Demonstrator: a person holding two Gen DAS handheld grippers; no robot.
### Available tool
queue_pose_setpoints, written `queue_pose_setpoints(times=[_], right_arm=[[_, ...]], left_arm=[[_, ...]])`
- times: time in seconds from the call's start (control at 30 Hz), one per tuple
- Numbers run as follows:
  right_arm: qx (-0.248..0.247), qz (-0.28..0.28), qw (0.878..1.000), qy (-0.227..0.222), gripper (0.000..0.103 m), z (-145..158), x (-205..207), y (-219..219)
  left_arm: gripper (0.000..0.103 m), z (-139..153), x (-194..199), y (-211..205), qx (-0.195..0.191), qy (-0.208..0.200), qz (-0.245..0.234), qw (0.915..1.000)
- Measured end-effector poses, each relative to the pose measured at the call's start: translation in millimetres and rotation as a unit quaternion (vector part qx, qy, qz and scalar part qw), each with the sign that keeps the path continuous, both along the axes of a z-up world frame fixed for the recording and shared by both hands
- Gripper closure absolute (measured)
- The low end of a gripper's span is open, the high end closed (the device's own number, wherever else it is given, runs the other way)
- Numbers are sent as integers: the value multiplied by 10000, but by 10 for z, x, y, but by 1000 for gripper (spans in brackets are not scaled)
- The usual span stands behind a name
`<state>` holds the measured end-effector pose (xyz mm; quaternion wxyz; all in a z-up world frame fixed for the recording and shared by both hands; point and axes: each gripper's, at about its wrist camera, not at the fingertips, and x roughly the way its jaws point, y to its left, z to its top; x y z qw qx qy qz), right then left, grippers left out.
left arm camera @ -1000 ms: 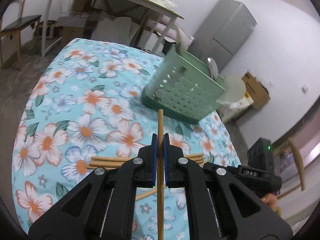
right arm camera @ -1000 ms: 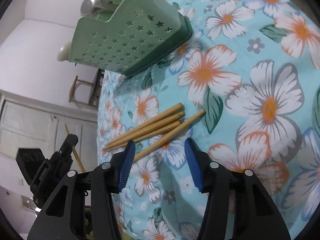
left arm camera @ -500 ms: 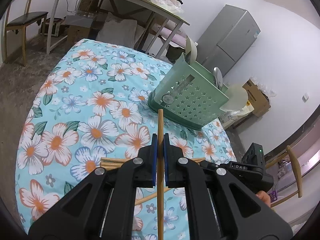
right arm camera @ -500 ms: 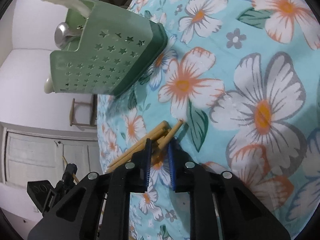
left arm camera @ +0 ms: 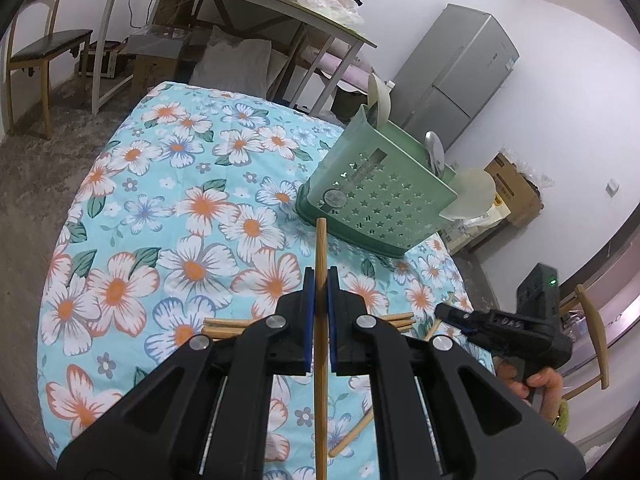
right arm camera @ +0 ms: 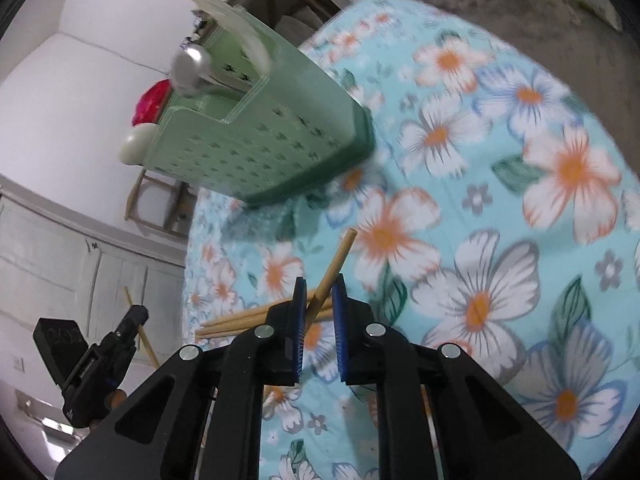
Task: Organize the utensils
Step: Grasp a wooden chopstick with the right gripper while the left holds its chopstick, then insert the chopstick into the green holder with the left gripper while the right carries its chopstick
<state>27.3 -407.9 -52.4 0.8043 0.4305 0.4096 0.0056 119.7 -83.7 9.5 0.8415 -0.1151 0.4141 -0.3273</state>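
Here the left gripper (left arm camera: 319,304) is clenched on a single wooden chopstick (left arm camera: 320,320), which runs straight up between the blue pads and pokes out past the fingertips toward the green utensil basket (left arm camera: 376,204). The basket stands ahead of those tongs and a little to their right on the floral cloth (left arm camera: 168,216), with a pale spatula (left arm camera: 378,98), a metal spoon (left arm camera: 435,150) and a cream ladle (left arm camera: 472,194) rising out of its top.

Just behind the left fingertips, partly hidden by them, lies a small bundle of loose chopsticks (left arm camera: 222,325) flat on the cloth — their ends show on both sides of the jaws.

The right gripper (right arm camera: 319,292) has just been closing, and its pads now pinch a second chopstick (right arm camera: 334,268) near one end; the stick leans out ahead of the tongs, tilted up and to the right, its free tip clear of the cloth (this view is blurred, so finer contact is hard to judge). The remaining sticks lie just left of and beneath those fingertips. The basket sits ahead and to the left of the right tongs, well apart from the raised stick.

From the left camera the right gripper appears low on the right side, held by a person's hand (left arm camera: 532,380); from the right camera the left one shows at lower left with its stick.
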Motion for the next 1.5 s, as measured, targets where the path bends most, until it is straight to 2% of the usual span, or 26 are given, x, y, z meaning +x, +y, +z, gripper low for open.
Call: queue_pose_setpoints(times=[0.5, 1.3, 1.4, 1.5], right_arm=[[-254, 199, 9968, -731, 95, 473, -83, 35], [-386, 190, 9943, -977, 96, 565, -82, 131], [-420, 139, 9937, -1029, 96, 598, -103, 114], [-503, 79, 9929, -1072, 97, 644, -130, 86]], left_arm=[[99, 82, 30, -67, 159, -31, -67, 9998], [99, 104, 42, -72, 210, -71, -51, 9997], [99, 170, 38, -54, 214, -200, -21, 9996], [99, 362, 59, -48, 121, -491, -16, 9987]])
